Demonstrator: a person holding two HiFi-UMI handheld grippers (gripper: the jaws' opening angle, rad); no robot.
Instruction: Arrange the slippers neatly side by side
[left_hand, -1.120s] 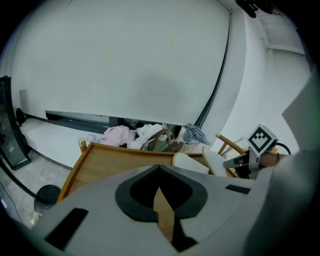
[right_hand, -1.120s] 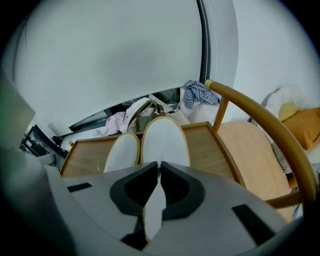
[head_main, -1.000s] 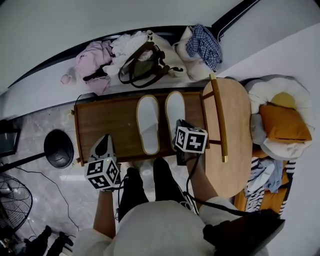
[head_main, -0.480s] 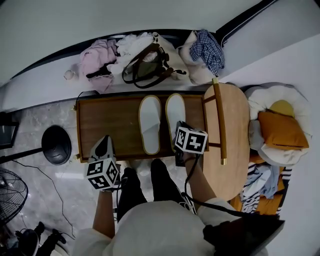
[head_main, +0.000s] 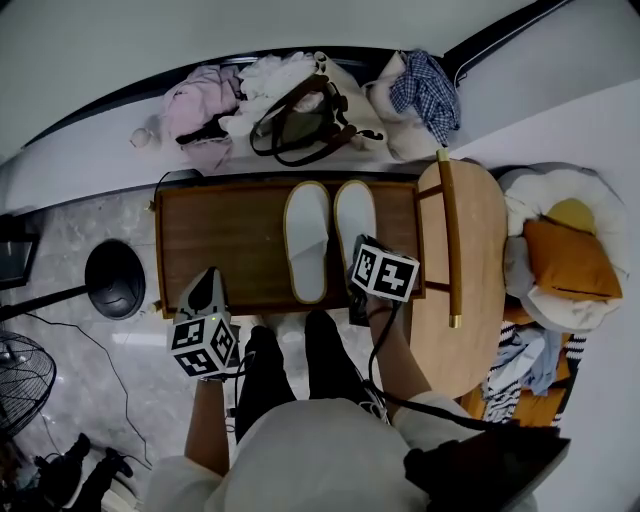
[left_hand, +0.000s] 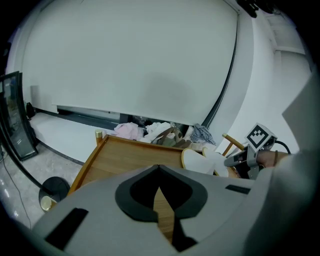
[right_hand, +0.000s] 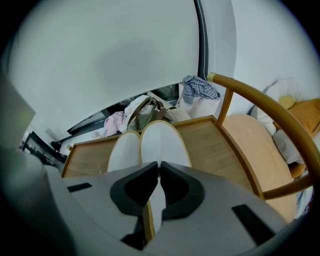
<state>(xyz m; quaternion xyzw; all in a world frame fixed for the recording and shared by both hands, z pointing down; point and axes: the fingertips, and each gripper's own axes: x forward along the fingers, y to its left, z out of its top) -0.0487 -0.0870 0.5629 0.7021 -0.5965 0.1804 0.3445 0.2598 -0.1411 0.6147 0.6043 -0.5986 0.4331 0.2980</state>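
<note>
Two white slippers with yellow rims lie side by side, toes pointing away, on a low wooden tray table (head_main: 220, 240). The left slipper (head_main: 306, 240) (right_hand: 124, 150) touches the right slipper (head_main: 354, 215) (right_hand: 162, 142) along their inner edges. My right gripper (head_main: 358, 248) (right_hand: 158, 164) is shut, pointing steeply down over the right slipper's heel end; whether it touches the slipper I cannot tell. My left gripper (head_main: 207, 280) (left_hand: 159, 167) is shut and holds nothing, above the tray's near left edge. In the left gripper view both slippers (left_hand: 197, 161) show at the right.
A wooden chair (head_main: 460, 250) stands against the tray's right end. Bags and clothes (head_main: 300, 110) are piled behind the tray. A black round base (head_main: 115, 280) sits on the floor at the left, cushions (head_main: 565, 255) at the right. The person's legs (head_main: 300, 370) are near the tray.
The head view has shifted a little. Slippers and both grippers keep their places relative to the tray.
</note>
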